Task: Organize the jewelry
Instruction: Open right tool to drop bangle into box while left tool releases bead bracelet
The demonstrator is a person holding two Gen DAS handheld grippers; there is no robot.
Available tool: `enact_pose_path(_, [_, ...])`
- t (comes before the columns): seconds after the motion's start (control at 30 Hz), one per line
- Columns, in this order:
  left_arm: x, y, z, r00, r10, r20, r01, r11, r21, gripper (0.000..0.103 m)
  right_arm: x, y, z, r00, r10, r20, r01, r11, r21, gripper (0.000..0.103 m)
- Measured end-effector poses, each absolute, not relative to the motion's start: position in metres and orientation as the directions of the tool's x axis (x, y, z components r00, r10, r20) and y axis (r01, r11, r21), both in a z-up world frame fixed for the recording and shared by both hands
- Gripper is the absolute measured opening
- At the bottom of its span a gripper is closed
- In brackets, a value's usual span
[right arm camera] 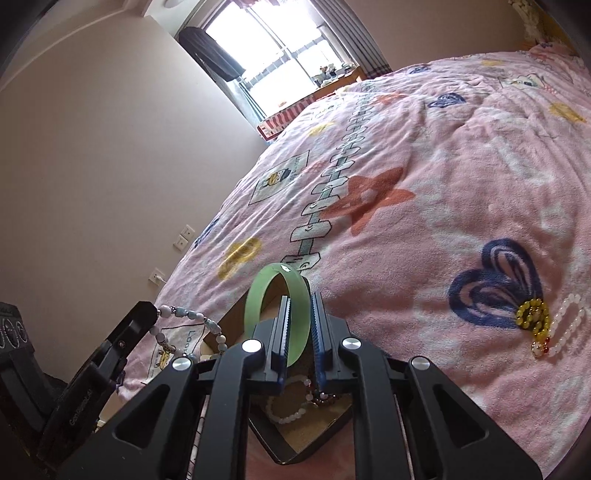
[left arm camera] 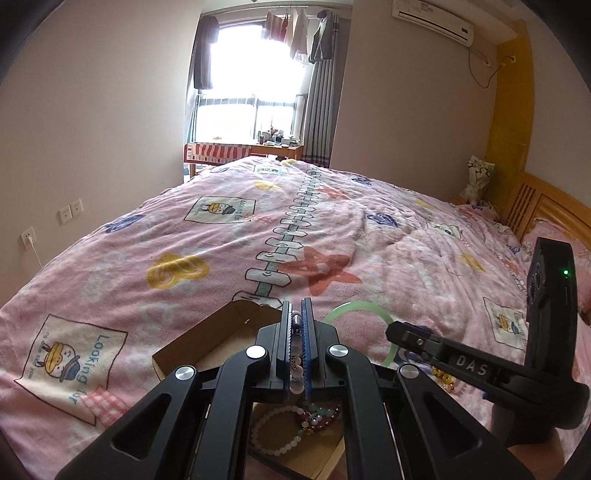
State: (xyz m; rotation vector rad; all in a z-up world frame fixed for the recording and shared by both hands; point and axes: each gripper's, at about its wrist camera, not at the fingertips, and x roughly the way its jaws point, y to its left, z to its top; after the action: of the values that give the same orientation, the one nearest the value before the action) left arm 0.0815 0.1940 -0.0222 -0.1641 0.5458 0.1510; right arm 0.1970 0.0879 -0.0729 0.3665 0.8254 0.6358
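Green translucent bangle (right arm camera: 275,314) pinched on edge by right gripper (right arm camera: 300,328), pale beaded bracelet (right arm camera: 192,321) pinched by left gripper (left arm camera: 296,332), both above brown cardboard box (left arm camera: 207,343): smooth bangle may slip, strand may snag.

- Bedroom, plain beige walls (left arm camera: 92,110), daylight only.
- Large window (left arm camera: 255,74) at the far end, blown out bright; clothes (left arm camera: 295,33) hanging above it, grey curtain (left arm camera: 321,110) on its right.
- Bed covered by a pink cartoon-print blanket (left arm camera: 221,236) fills most of the view.
- Wooden headboard (left arm camera: 546,214) at right, yellow panel (left arm camera: 509,103) behind it.
- Air conditioner (left arm camera: 432,18) high on the right wall.
- Wall sockets (left arm camera: 70,211) on the left wall.
- Cluttered desk (left arm camera: 273,147) under the window.
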Motion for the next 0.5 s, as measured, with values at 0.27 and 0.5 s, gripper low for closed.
enact_pose_path(0.27, [0.087, 0.192, -0.025, 0.829, 0.096, -0.551, -0.186, 0.976, -0.11, 0.006, 0.199, 0.094, -0.083, 0.47, 0.69, -0.551, -0.388, 0.722, 0.573, 0.011])
enact_pose_path(0.5, [0.086, 0.194, -0.025, 0.832, 0.103, -0.546, -0.203, 0.971, -0.125, 0.039, 0.202, 0.071, -0.078, 0.505, 0.667, -0.548, -0.375, 0.741, 0.556, 0.012])
